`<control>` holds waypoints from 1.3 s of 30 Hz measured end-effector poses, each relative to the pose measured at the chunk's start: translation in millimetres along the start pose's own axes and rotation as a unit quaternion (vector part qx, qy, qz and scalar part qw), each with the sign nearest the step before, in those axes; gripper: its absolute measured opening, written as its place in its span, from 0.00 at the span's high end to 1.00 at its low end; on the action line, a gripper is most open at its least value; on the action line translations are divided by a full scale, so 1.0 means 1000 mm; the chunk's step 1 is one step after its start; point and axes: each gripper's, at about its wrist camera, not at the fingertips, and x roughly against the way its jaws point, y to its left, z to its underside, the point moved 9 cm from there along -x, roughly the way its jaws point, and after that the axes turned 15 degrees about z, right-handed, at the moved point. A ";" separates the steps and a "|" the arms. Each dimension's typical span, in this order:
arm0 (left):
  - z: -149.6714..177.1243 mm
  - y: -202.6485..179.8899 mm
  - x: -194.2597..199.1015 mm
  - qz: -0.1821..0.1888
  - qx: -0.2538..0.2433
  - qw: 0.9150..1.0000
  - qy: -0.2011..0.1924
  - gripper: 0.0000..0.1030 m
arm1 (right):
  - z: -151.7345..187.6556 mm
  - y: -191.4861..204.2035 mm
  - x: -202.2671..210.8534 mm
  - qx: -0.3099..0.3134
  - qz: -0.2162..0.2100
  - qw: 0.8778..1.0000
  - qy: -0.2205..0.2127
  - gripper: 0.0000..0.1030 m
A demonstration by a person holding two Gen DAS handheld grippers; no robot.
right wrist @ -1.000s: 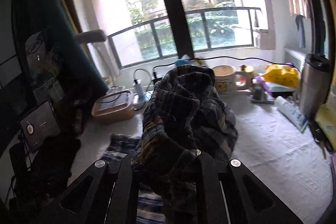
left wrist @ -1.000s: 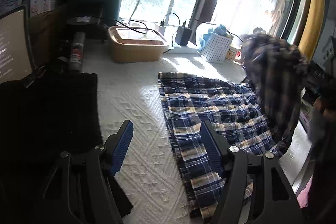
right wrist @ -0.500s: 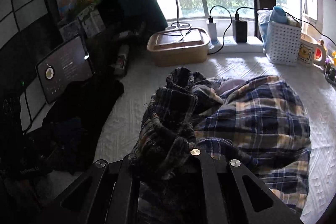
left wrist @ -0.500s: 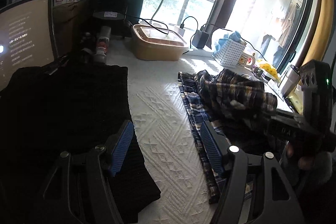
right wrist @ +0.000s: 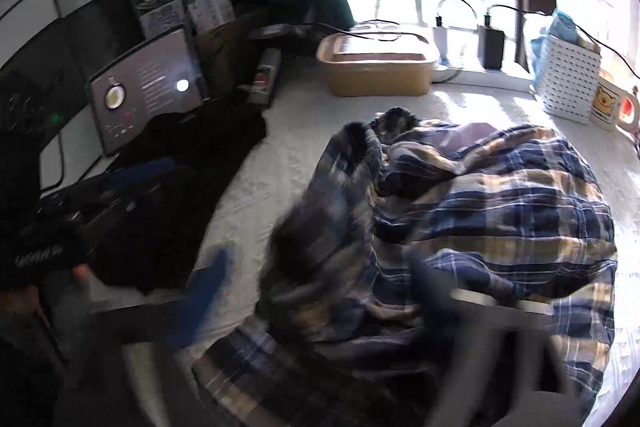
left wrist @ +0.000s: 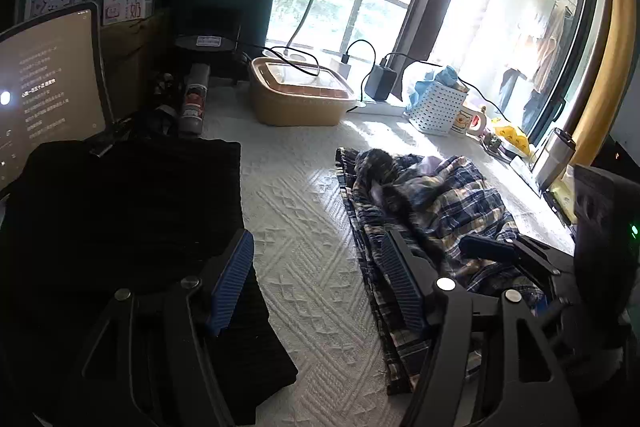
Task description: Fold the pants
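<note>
— Where are the plaid pants (right wrist: 480,211) now?

— On the white textured cover (left wrist: 304,251), heaped just this side of the tan lidded box (left wrist: 300,95), right of the black cloth (left wrist: 132,211).

— Tidy?

— No. Navy, cream and tan checks, bunched into folds, one dark rumpled end sticking up nearest the box.

— The tongs?

— The right gripper (right wrist: 316,291) has just sprung wide; blurred, but the cloth seems loose between its jaws. The left gripper (left wrist: 316,291) hangs parted over bare cover, holding nothing.
</note>
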 end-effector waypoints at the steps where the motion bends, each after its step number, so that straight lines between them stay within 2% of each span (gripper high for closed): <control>1: -0.001 -0.001 0.002 -0.001 -0.001 1.000 -0.001 0.35 | 0.001 0.004 0.003 0.007 -0.004 1.000 -0.002 0.01; 5: -0.003 -0.007 0.005 -0.003 -0.009 1.000 -0.003 0.35 | 0.009 0.005 0.018 0.018 -0.014 1.000 -0.009 0.01; 9: -0.004 -0.019 -0.002 0.007 -0.019 1.000 0.007 0.35 | 0.017 -0.019 0.045 0.004 -0.013 1.000 -0.022 0.01; 13: -0.003 -0.042 -0.018 0.038 -0.038 0.998 0.026 0.35 | 0.021 -0.074 0.068 -0.027 0.036 0.998 -0.042 0.01; 18: 0.002 -0.069 -0.042 0.074 -0.050 0.994 0.059 0.35 | 0.033 -0.136 0.071 -0.073 0.083 0.993 -0.038 0.01; 20: 0.010 -0.078 -0.051 0.080 -0.060 0.992 0.077 0.35 | 0.039 -0.151 0.068 -0.083 0.097 0.991 -0.032 0.08; 21: 0.016 -0.081 -0.056 0.077 -0.064 0.991 0.089 0.35 | 0.043 -0.158 0.065 -0.089 0.102 0.990 -0.026 0.12; 23: 0.029 -0.081 -0.065 0.067 -0.074 0.989 0.110 0.35 | 0.052 -0.169 0.055 -0.098 0.107 0.989 -0.011 0.13; 28: 0.042 -0.055 -0.081 -0.013 -0.098 0.988 0.119 0.35 | 0.082 -0.169 0.032 -0.072 0.118 0.989 0.045 0.13; 29: 0.041 -0.049 -0.081 -0.014 -0.090 0.989 0.118 0.35 | 0.090 -0.165 0.028 -0.056 0.116 0.990 0.060 0.13; 35: 0.033 -0.030 -0.069 -0.024 -0.081 0.990 0.115 0.34 | 0.106 -0.166 0.040 -0.025 0.112 0.991 0.065 0.13; 39: 0.023 -0.038 -0.060 0.008 -0.075 0.991 0.115 0.34 | 0.109 -0.173 0.045 -0.029 0.111 0.991 0.066 0.13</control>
